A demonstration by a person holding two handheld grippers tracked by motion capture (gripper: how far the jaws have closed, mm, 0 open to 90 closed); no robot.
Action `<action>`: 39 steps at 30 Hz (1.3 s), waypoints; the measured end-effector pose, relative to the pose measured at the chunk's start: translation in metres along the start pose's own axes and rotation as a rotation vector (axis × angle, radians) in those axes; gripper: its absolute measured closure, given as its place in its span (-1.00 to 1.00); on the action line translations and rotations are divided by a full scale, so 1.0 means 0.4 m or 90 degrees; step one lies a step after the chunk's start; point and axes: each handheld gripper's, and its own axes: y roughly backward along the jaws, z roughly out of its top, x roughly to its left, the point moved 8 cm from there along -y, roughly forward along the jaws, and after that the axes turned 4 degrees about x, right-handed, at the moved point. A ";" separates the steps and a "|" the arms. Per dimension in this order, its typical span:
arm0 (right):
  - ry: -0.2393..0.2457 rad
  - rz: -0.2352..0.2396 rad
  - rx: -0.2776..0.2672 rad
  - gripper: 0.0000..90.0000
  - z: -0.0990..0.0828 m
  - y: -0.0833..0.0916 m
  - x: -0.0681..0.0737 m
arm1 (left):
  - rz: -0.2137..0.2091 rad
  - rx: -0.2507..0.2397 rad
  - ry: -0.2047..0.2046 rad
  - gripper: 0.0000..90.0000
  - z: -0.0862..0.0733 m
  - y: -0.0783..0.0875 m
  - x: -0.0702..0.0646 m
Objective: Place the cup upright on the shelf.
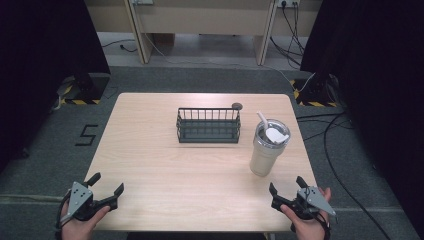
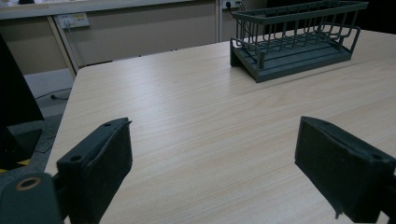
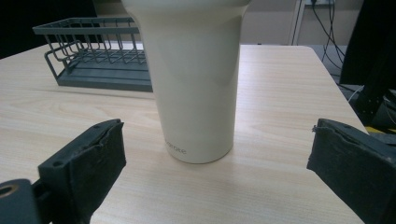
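A cream tumbler (image 1: 266, 150) with a clear lid and a white straw stands upright on the right part of the wooden table (image 1: 165, 165). A dark grey wire basket (image 1: 208, 125), with nothing inside, sits at the table's middle back. My left gripper (image 1: 106, 189) rests at the near left corner, open and holding nothing. My right gripper (image 1: 286, 189) is at the near right edge, open, just short of the tumbler. In the right gripper view the tumbler (image 3: 196, 79) stands straight ahead between the spread jaws, with the basket (image 3: 95, 53) behind it at left. The left gripper view shows the basket (image 2: 294, 39) far ahead at right.
A small dark round disc (image 1: 237, 106) lies on the table just behind the basket's right end. Black curtains flank both sides. Cables (image 1: 340, 130) run across the floor at right, and a desk frame (image 1: 200, 30) stands beyond the table.
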 end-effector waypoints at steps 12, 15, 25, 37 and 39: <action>0.004 0.006 -0.010 -0.90 0.040 -0.036 0.021 | -0.002 -0.002 -0.001 -0.77 0.000 0.002 -0.003; 0.002 0.007 -0.012 -0.90 0.053 -0.052 0.023 | -0.002 -0.002 -0.001 -0.77 0.001 0.002 -0.004; 0.007 0.007 -0.010 -0.89 0.077 -0.115 0.029 | -0.002 -0.003 -0.001 -0.77 0.002 0.004 -0.003; 0.013 0.006 -0.009 -0.87 0.105 -0.178 0.038 | -0.003 -0.008 -0.001 -0.77 0.007 0.006 -0.006; 0.017 0.006 -0.008 -0.86 0.107 -0.186 0.040 | -0.004 -0.008 -0.002 -0.77 0.007 0.005 -0.007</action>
